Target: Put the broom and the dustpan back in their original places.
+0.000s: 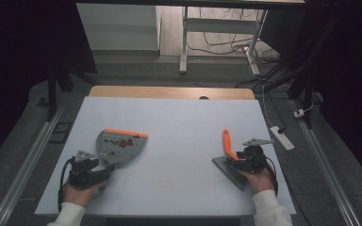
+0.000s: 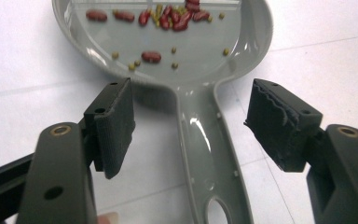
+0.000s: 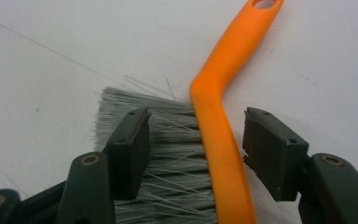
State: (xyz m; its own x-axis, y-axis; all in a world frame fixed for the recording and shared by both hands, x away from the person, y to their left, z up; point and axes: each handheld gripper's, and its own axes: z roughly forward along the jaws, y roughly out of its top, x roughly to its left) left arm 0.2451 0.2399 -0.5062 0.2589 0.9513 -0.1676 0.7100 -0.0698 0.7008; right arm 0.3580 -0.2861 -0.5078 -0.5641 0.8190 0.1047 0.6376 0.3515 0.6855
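Observation:
A grey dustpan [image 1: 120, 147] with an orange front lip lies at the left of the white table [image 1: 179, 122]. Its pan holds red beans [image 2: 168, 18] and small yellow-green grains. My left gripper [image 1: 92, 169] is open, its jaws standing on either side of the dustpan's handle [image 2: 212, 154] without touching it. At the right lies a hand brush with an orange handle [image 1: 226, 143] and grey bristles [image 3: 168, 149]. My right gripper [image 1: 247, 160] is open, its jaws straddling the brush's orange handle [image 3: 221, 140] just above it.
A wooden strip [image 1: 169, 92] runs along the table's far edge. A white power strip [image 1: 282, 137] lies on the floor past the right edge. Desk legs and cables stand beyond the table. Dark curtains close both sides.

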